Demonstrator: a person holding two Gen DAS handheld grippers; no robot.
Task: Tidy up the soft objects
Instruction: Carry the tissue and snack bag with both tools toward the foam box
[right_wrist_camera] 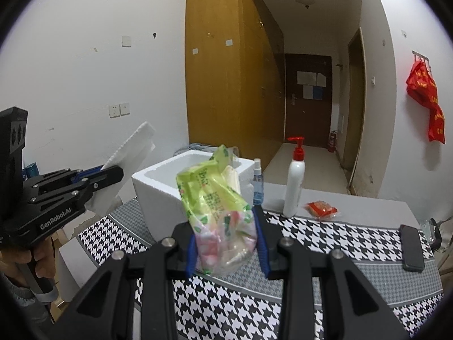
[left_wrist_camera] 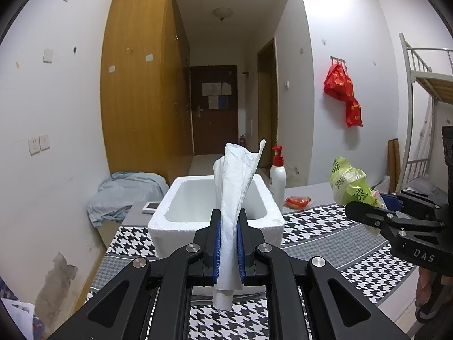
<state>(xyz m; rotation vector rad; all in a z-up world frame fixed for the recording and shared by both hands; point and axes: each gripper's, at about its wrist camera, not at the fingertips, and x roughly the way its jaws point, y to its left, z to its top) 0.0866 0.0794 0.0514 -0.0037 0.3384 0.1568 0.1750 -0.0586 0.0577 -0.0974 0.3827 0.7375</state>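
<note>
A folded white paper towel (left_wrist_camera: 235,198) is clamped upright between the blue pads of the left claw (left_wrist_camera: 228,243), its top rising toward twelve o'clock in front of the white foam box (left_wrist_camera: 218,221), above the counter. In the right wrist view, a green plastic bag of soft packets (right_wrist_camera: 220,212) is gripped by the right claw (right_wrist_camera: 226,248), the bag bulging between the blue pads and leaning toward eleven o'clock; whether it touches the counter cannot be told. The foam box is seen open-topped on the houndstooth-patterned counter (right_wrist_camera: 325,232), beyond both claws. At about one o'clock from the box, a white pump bottle with a red top (right_wrist_camera: 295,181) is seen standing, a small blue spray bottle (right_wrist_camera: 257,184) between it and the box. A red packet (right_wrist_camera: 321,209) is seen lying just right of the pump bottle, and a dark phone (right_wrist_camera: 412,252) at three o'clock near the counter's edge.
</note>
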